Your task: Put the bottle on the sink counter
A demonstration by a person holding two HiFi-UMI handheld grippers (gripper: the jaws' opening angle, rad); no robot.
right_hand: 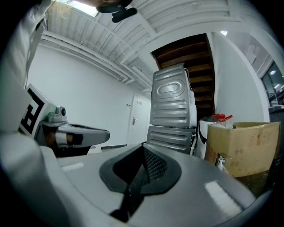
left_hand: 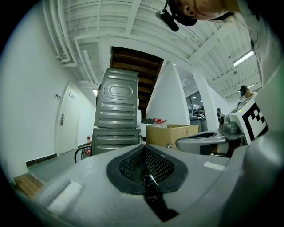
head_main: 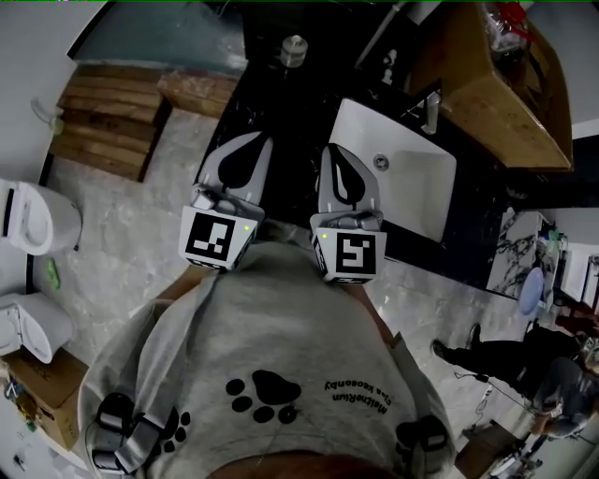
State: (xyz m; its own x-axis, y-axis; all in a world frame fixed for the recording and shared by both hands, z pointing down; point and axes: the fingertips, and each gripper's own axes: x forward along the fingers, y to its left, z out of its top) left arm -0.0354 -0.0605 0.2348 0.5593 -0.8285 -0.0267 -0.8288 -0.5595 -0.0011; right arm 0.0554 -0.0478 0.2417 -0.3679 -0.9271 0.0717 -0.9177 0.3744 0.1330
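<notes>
Sink counter point(head_main: 271, 94) black, straight ahead, white basin point(head_main: 402, 178) sunk at right, open top at left toward wooden steps point(head_main: 103, 122). Left gripper point(head_main: 255, 142) and right gripper point(head_main: 338, 152) side by side at chest, both pinched shut on nothing. Capped bottle point(head_main: 294, 49), seemingly, upright on counter's far part; keep jaws level, clear of faucet point(head_main: 431, 112) and counter edge.

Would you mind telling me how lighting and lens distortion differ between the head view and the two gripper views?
Head view: dim, bowed at the edges; the dark counter loses detail, the white sink basin stands out. Left gripper view: heavy fisheye, black corners, bright strip lamp. Right gripper view: same fisheye, glaring ceiling light top left, cardboard box sharp.
</notes>
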